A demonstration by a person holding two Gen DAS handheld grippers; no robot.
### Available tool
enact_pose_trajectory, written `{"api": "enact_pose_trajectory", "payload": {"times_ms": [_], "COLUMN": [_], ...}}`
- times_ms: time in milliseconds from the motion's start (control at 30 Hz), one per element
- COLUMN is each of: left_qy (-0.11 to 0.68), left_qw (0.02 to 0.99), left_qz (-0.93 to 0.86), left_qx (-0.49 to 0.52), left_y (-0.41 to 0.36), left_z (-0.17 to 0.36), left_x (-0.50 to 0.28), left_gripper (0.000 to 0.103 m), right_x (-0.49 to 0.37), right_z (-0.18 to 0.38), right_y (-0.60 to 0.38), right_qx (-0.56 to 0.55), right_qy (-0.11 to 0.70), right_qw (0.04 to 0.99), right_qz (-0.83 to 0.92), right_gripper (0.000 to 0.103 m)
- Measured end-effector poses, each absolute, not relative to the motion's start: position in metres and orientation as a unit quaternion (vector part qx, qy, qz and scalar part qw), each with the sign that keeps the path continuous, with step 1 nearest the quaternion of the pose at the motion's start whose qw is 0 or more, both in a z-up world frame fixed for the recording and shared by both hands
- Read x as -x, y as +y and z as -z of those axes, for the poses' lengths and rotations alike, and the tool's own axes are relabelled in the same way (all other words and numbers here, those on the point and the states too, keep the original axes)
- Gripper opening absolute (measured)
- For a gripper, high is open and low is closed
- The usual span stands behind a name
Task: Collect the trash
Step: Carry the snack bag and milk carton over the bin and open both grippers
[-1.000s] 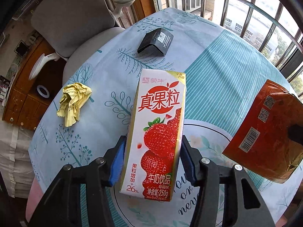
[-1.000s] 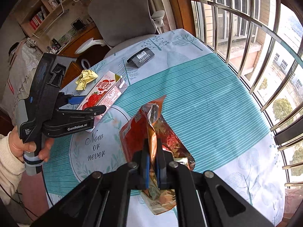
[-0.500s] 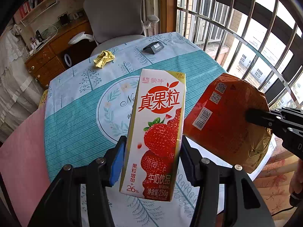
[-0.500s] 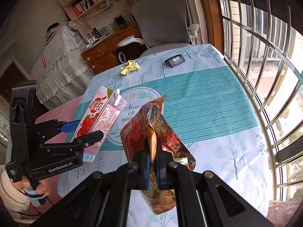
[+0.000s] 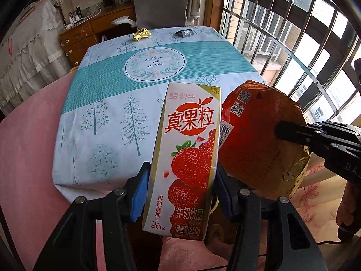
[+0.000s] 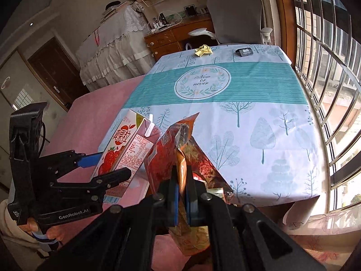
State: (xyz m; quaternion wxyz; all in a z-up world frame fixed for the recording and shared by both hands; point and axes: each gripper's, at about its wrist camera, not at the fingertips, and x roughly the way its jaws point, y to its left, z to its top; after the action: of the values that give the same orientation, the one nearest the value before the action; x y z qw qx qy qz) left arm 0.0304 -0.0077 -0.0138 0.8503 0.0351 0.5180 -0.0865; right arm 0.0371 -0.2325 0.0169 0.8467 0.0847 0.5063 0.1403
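My left gripper (image 5: 180, 187) is shut on a strawberry milk carton (image 5: 187, 158) and holds it upright past the near edge of the table (image 5: 101, 135). The carton also shows in the right wrist view (image 6: 126, 151), beside the left gripper (image 6: 108, 171). My right gripper (image 6: 182, 180) is shut on a crumpled orange snack bag (image 6: 180, 149), held off the near table edge; the bag also shows in the left wrist view (image 5: 259, 144), right of the carton. A crumpled yellow paper (image 5: 141, 34) and a small black box (image 5: 184, 33) lie at the far end of the table.
A grey office chair (image 6: 234, 18) stands behind the table's far end, beside a wooden desk (image 6: 178, 36). A barred window (image 6: 327, 56) runs along the right side. A pink cloth (image 5: 29, 158) covers the surface to the left of the tablecloth.
Both grippers have pulled back from over the table to beyond its near edge, carrying the carton and the snack bag. The yellow paper and black box now lie far away.
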Motion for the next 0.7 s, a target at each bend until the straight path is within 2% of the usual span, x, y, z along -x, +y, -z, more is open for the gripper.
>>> {"api": "enact_pose_trajectory", "payload": {"times_ms": [200, 400, 700], "left_qy": [0.548, 0.577, 0.604], "left_qw": [0.828, 0.805, 0.783], "left_qz": [0.099, 0.126, 0.140], "left_qx": [-0.060, -0.055, -0.050], "left_y": [-0.013, -0.013, -0.021], "left_z": [0.040, 0.089, 0.251], "left_x": [0.016, 0.034, 0.016], "left_gripper": [0.052, 0.052, 0.053], "right_x": [-0.002, 0.023, 0.028], "right_z": [0.013, 0.068, 0.239], "right_y": [-0.232, -0.226, -0.233], "right_qx": [-0.115, -0.121, -0.151], "right_qy": [0.539, 0.584, 0.628], "right_qw": [0.826, 0.800, 0.762], "right_qz": [-0.117, -0.056, 0.048], "right_gripper": [0.004, 0.004, 0.004]}}
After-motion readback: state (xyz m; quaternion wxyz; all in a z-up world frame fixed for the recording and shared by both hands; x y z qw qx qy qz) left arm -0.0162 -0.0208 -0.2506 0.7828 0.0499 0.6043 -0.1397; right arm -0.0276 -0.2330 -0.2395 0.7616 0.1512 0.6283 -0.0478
